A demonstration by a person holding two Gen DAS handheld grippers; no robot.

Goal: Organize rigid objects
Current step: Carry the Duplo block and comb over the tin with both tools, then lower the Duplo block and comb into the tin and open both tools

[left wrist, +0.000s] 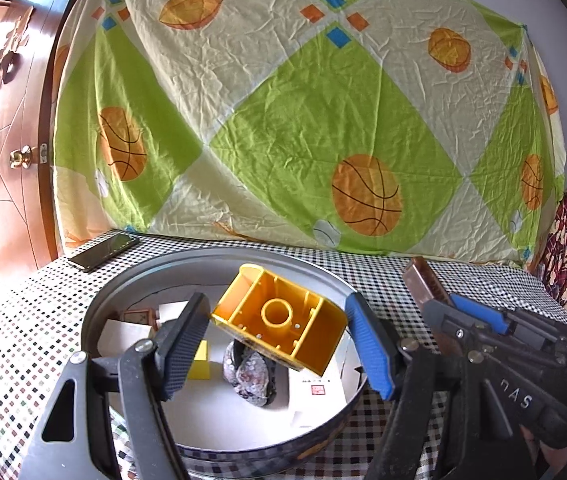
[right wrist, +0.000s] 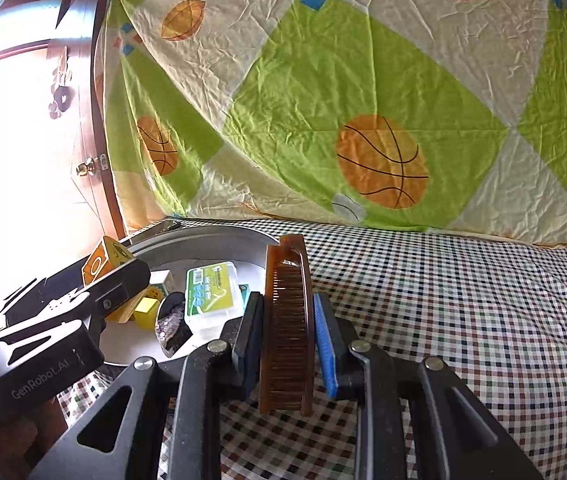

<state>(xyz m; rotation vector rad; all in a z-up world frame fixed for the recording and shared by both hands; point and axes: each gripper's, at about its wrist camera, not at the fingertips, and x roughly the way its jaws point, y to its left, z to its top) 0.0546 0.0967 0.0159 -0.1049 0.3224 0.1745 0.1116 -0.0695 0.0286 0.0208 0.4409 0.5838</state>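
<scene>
My left gripper is shut on a yellow plastic block, hollow underside toward the camera, held above a round metal tin. In the tin lie white cards, a small yellow cube and a dark speckled stone. My right gripper is shut on a brown comb, held upright just right of the tin. The right gripper and comb also show in the left wrist view. The left gripper with the block shows at left in the right wrist view.
The tin stands on a checkered tablecloth. A green and white floss-pick box lies in the tin. A black phone lies at the table's far left. A basketball-print sheet hangs behind. A wooden door stands at left.
</scene>
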